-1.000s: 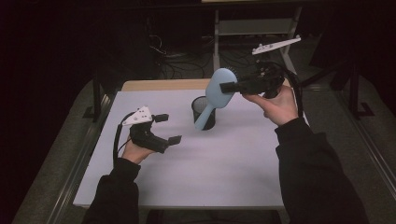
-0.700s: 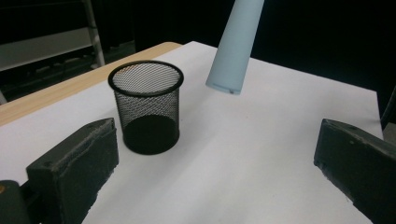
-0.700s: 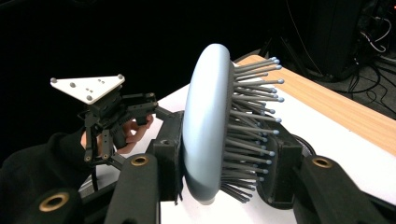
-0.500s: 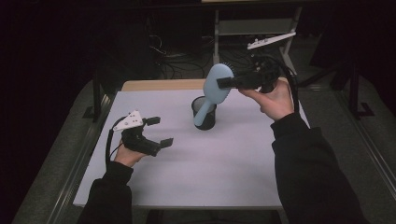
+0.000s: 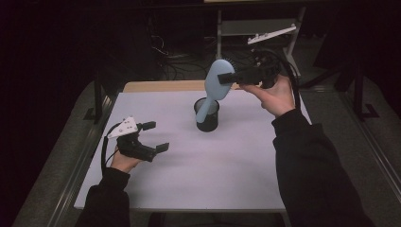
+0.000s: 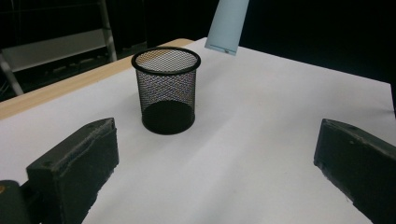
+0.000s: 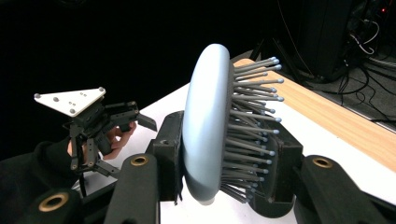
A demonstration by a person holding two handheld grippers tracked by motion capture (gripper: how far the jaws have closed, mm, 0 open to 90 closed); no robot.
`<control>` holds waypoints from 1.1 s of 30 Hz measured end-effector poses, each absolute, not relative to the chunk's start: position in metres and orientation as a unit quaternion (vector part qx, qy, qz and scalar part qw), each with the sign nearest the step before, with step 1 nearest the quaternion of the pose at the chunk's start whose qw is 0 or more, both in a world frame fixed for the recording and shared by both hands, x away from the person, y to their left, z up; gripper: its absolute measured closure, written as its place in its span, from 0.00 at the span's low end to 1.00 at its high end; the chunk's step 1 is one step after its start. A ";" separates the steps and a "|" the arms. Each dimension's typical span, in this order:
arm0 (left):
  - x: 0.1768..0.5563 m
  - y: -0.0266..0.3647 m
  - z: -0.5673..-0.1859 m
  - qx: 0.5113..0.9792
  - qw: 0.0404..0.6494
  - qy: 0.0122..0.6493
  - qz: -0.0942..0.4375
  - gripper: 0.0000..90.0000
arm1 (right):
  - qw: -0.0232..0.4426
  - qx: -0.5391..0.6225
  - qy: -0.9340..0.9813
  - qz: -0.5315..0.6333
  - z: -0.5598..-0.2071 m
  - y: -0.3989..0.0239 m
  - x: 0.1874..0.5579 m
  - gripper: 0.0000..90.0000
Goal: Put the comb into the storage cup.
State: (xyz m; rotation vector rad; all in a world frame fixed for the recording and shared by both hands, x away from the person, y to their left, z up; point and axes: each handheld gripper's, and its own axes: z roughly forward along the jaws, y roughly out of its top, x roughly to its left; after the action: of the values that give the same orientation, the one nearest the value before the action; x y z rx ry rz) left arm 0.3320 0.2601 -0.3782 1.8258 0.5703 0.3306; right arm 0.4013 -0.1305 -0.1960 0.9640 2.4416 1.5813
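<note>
Right gripper view: the pale blue hairbrush [image 7: 205, 126] is clamped by its head in the right gripper [image 7: 224, 177], handle hung down over the mesh pen cup [image 5: 207, 114], probably for dropping in. Left gripper [image 5: 152, 137] is kept wide open, clear.

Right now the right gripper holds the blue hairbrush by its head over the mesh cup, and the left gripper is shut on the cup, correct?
Not quite. The left gripper is open and apart from the mesh cup, as the left gripper view shows. The right gripper does hold the blue hairbrush by its head over the cup.
</note>
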 end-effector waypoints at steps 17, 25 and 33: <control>0.321 0.281 -0.387 0.759 0.581 0.250 0.155 0.00 | 0.060 0.328 0.793 0.509 -0.189 -0.130 0.422 0.62; 0.316 0.292 -0.392 0.747 0.591 0.257 0.165 0.00 | 0.067 0.335 0.790 0.508 -0.187 -0.133 0.431 0.62; 0.311 0.304 -0.397 0.746 0.585 0.268 0.170 0.00 | 0.068 0.340 0.789 0.507 -0.189 -0.135 0.439 0.62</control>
State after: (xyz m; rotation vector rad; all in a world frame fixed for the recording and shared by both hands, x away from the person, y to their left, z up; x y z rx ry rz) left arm 0.3113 0.3039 -0.3973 1.7414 0.6246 0.3974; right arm 0.4391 -0.1346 -0.1891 1.0249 2.3765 1.5272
